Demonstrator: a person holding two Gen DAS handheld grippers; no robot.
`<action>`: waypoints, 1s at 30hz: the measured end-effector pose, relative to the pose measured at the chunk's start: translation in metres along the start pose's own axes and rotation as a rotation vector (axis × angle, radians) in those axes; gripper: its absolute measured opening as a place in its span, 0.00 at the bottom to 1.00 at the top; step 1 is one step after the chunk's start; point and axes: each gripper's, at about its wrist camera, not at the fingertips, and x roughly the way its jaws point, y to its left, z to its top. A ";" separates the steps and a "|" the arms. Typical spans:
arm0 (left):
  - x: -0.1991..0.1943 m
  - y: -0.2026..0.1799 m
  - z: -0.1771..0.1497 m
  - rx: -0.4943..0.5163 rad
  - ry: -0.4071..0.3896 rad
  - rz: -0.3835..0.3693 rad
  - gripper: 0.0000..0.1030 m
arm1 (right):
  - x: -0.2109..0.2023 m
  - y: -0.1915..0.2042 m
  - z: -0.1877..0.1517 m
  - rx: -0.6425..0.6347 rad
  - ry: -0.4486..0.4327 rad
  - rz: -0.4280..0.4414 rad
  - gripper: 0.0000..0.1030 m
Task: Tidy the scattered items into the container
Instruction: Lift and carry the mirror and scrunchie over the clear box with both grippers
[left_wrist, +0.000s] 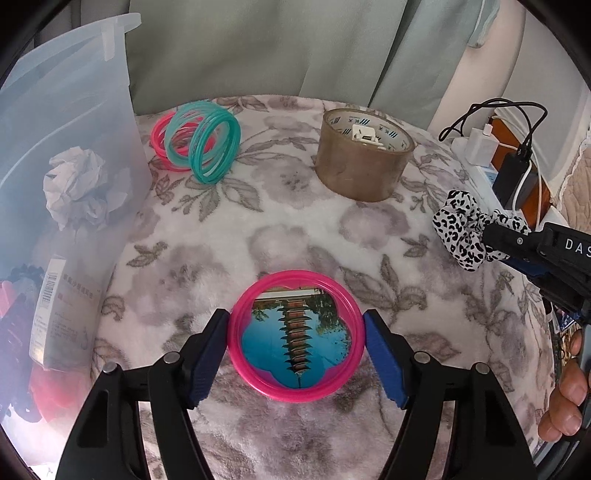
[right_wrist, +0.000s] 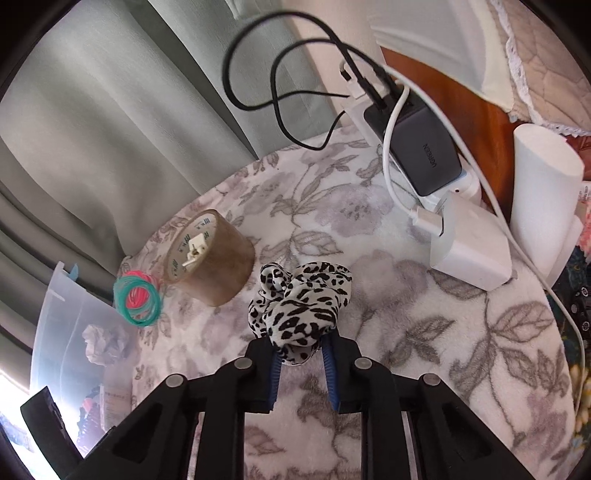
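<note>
Four items are still outside the container (left_wrist: 74, 110), by my count, and two of those are already in my grippers. My left gripper (left_wrist: 297, 354) has its blue pads against either side of the round pink-rimmed mirror (left_wrist: 295, 336), the one with a pagoda picture on its face; it looks gripped, though I can't tell whether it has left the floral blanket (left_wrist: 277, 229) yet. My right gripper (right_wrist: 301, 363) is pinched narrow on the leopard-print scrunchie (right_wrist: 299, 306), with most of the fabric bunched out ahead of the fingers. In the left wrist view that scrunchie sits near the right edge of the blanket, well apart from the bin.

Left untouched are the bundle of teal and pink bangles (left_wrist: 197, 142), lying just beside the container's wall, and the roll of brown tape (left_wrist: 364, 155), which stands on its side face with a small white clip-like piece resting in its core.

Inside the translucent container I can make out a crumpled ball of paper (left_wrist: 75, 181), a small printed box (left_wrist: 59, 314) and some dark and red things lower down that are too blurred to name. So I judge the job roughly half done: some things binned, two in hand, two waiting. The chargers and cables (right_wrist: 424, 155) at the far right look like fixtures, not clutter, so I'd leave them.
</note>
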 end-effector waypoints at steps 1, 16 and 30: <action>-0.003 -0.001 0.000 0.002 -0.006 -0.006 0.72 | -0.005 0.000 -0.001 0.004 -0.003 0.003 0.21; -0.120 -0.006 0.000 -0.013 -0.219 -0.064 0.72 | -0.117 0.037 -0.017 -0.030 -0.151 0.093 0.21; -0.217 0.004 -0.012 -0.040 -0.399 -0.081 0.72 | -0.198 0.080 -0.041 -0.118 -0.283 0.172 0.21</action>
